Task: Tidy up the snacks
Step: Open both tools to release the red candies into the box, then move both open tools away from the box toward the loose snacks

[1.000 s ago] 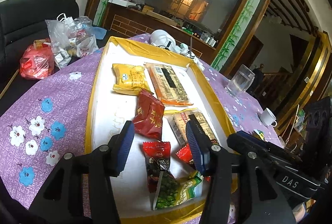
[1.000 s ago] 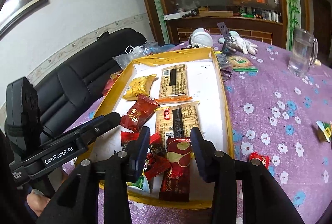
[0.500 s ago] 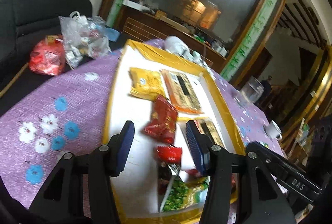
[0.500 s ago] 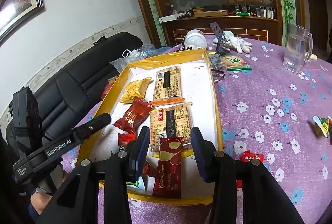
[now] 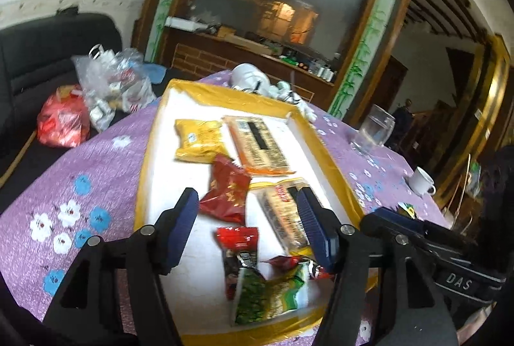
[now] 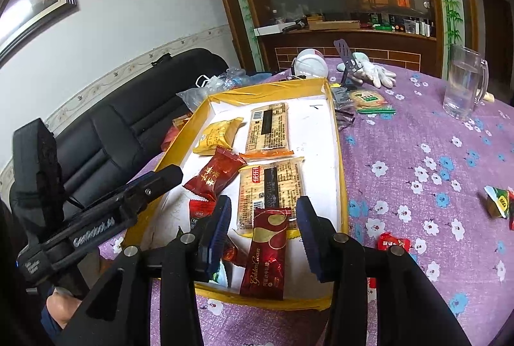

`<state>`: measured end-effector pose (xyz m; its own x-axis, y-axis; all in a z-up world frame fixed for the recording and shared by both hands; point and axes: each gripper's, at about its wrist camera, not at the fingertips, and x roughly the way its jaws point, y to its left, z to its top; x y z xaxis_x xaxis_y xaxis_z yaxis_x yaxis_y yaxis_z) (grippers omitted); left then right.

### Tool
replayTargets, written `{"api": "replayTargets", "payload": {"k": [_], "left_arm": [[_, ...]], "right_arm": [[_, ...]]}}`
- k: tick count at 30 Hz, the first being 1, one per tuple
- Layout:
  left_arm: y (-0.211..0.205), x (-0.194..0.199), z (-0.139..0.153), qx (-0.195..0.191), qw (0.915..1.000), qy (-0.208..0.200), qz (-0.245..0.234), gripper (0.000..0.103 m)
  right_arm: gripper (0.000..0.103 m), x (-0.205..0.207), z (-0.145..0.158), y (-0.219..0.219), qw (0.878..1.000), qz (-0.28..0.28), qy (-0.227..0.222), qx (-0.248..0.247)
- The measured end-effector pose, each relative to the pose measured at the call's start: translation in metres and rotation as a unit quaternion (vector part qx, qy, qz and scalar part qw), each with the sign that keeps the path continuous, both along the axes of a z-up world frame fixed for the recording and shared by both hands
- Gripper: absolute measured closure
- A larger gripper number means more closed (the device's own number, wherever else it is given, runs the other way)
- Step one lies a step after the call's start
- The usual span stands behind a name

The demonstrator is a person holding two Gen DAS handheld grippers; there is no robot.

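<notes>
A yellow-rimmed white tray (image 6: 341,153) (image 5: 324,150) lies on the purple flowered table and holds several snack packs: a yellow pack (image 6: 218,135), two cracker packs (image 6: 268,126) (image 6: 271,192), a red candy pack (image 6: 215,174), a dark red Golden Crown bar (image 6: 266,253) and a green pack (image 5: 273,291). My right gripper (image 6: 263,233) is open and empty above the tray's near end, over the bar. My left gripper (image 5: 250,229) is open and empty above the tray's near left part, over the small red packs (image 5: 237,241).
Loose snacks lie on the cloth right of the tray: a red pack (image 6: 390,241) and a green-red pack (image 6: 498,201). A glass mug (image 6: 464,86), white gloves (image 6: 372,74), a round cracker pack (image 6: 366,99) and a white cup (image 5: 420,180) stand further off. Plastic bags (image 5: 106,86) sit on the black sofa.
Both grippers have drawn back from the tray and stayed open. The Golden Crown bar lies released at the tray's near end.
</notes>
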<state>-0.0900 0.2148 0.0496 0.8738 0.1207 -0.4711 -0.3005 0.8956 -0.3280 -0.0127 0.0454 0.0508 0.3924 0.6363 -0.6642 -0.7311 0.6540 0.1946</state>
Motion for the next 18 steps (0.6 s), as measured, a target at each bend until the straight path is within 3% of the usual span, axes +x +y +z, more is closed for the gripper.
{"api": "replayTargets", "payload": {"k": [3,18], "left_arm": [[-0.009,-0.001,0.005,0.020,0.9997,-0.010,-0.011,0.029],[-0.011,-0.002,0.006,0.022,0.9996,-0.012,-0.016,0.029]], "right_arm": [[0.056,0.001,0.000,-0.001,1.000,-0.003,0.001,0.001],[0.051,0.015,0.010,-0.029,0.999,-0.043,0.020,0.018]]}}
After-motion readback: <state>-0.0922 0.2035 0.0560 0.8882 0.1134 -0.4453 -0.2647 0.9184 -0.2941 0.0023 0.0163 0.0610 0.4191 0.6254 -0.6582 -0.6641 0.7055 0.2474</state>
